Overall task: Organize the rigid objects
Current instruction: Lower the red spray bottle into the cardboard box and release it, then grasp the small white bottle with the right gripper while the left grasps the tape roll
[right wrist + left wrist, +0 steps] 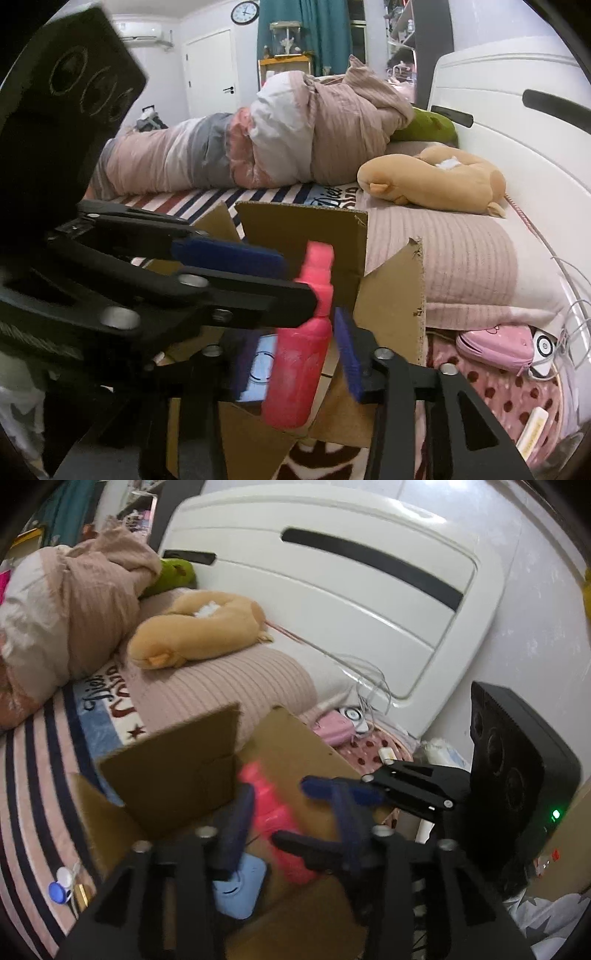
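Both claws meet over the open cardboard box [303, 229] on the bed, and a pink bottle [299, 354] hangs between them. The left claw [291, 280] reaches in from the side and seems to pinch the bottle just under its cap, though one of its fingers is hidden behind the bottle, so that grip is my judgement. The right claw [295, 354] stands spread, its blue pads [347, 350] either side of the bottle's body without clearly touching it. It looks like a handover or a steadying move, so the bottle can go down into the box under control.

The bottle stands nearly upright, cap up and leaning slightly away from the right claw, its long axis running top to bottom. Below it, inside the box, lies a light blue flat thing [240, 890]. Beyond the claws a tan plush toy [436, 184] rests on the pillow, and a pink pouch [495, 347] lies off to the right claw's right.
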The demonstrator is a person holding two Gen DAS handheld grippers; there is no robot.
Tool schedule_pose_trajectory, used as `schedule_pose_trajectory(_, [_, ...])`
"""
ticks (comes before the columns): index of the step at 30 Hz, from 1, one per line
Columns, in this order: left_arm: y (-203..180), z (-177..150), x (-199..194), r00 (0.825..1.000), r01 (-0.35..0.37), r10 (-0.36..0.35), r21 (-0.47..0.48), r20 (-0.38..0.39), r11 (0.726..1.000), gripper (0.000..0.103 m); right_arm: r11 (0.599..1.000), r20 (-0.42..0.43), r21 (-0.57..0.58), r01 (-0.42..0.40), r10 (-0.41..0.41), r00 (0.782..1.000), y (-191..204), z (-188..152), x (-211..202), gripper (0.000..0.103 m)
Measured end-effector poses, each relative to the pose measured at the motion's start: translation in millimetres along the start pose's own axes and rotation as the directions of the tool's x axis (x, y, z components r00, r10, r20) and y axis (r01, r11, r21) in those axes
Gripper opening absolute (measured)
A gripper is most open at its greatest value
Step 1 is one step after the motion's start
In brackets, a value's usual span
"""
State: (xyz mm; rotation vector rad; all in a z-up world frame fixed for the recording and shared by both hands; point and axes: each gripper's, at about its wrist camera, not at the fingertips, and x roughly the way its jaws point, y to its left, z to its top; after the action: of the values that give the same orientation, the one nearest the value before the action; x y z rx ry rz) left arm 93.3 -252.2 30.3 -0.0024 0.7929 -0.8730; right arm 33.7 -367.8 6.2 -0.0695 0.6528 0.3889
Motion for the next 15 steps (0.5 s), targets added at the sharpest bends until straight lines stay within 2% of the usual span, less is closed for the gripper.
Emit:
schedule_pose_trajectory(4, [17.3,-8.0,-32.3,0.998,-0.04,0.042,-0.034,0.05,0.999,0.048,0.999,0.027,-0.008,0.035,-0.035,0.999,9.1,9.5,-3.5,0.049])
schedule_pose_trajectory(8, [41.0,-24.9,-74.1,0.988,-0.114,0.12,-0.07,0.099,0.991,0.052,0.997,0.085,-0.028,-0.069,0.071,0.994,34.2,20.5,-13.4,0.078])
schedule_pose_trajectory(12, [73.6,-52.4,-123.2,0.961,-0.227,0.242,-0.116,0.138,0.967,0.056,0.989,0.113,-0.108,-0.106,0.118,0.987,77.9,29.8,-14.9,0.1])
schedule_pose_trajectory(15, [103.6,-78.4,-157.9,0.926,-0.321,0.347,-0.173,0.15,0.931,0.06,0.972,0.104,-0.127,-0.2,0.213,0.971,112.2,36.0,-6.3,0.101])
